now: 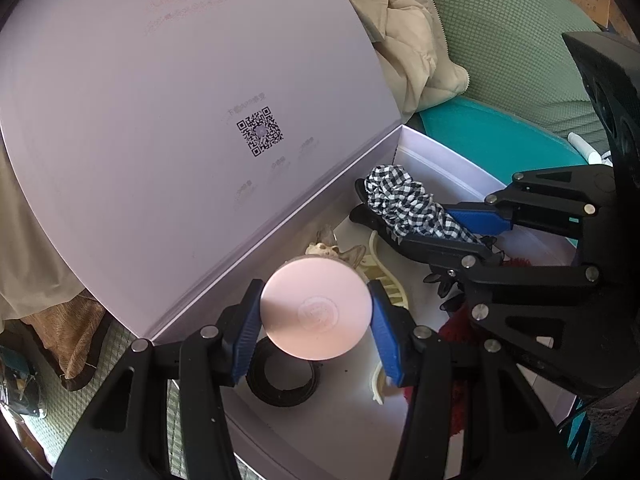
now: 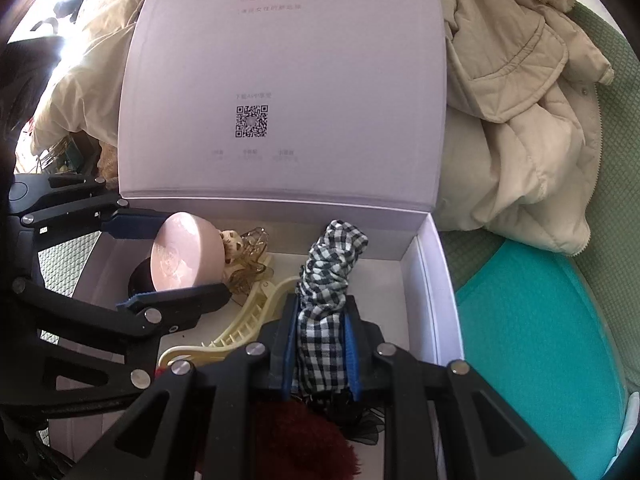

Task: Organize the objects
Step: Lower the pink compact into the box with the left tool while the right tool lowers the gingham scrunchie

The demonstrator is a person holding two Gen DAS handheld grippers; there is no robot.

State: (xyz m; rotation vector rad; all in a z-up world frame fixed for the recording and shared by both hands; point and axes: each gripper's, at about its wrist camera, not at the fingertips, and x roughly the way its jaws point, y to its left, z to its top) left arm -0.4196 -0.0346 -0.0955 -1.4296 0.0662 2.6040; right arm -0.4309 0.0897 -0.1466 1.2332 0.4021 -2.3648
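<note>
The pink round compact [image 1: 315,311] is a flat disc with a smooth, pale pink face and a faint embossed emblem near its lower right. The left gripper [image 1: 316,320] clamps it by the rim, one blue pad on each side, jaws spread only as wide as the disc. It hangs above the floor of the open box [image 2: 434,280], near the left rear corner, over a black ring [image 1: 280,380] that lies on the box floor.

The checked scrunchie [image 2: 328,280] is a gathered band of black-and-white gingham cloth, squeezed into a long, narrow bundle. The right gripper [image 2: 320,344] holds it with its jaws nearly closed, the cloth pinched between the blue pads [image 2: 351,356] and sticking out past the fingertips toward the back wall of the box, right of centre.

On the box floor between the two grippers lie a cream plastic hair comb clip [image 2: 248,320] and, behind it, a translucent amber hair claw [image 2: 252,260] with a small pale figure on it, touching the compact in the right wrist view. A dark red fluffy item [image 2: 304,440] and some black gauzy fabric [image 2: 360,424] sit under the right gripper at the near edge.

The box lid [image 2: 280,60] stands upright, lilac, printed with a QR code [image 2: 251,121]. Around the box lie a beige padded coat [image 2: 520,120], a teal cushion [image 2: 532,340] and a green quilted cover [image 1: 500,40].
</note>
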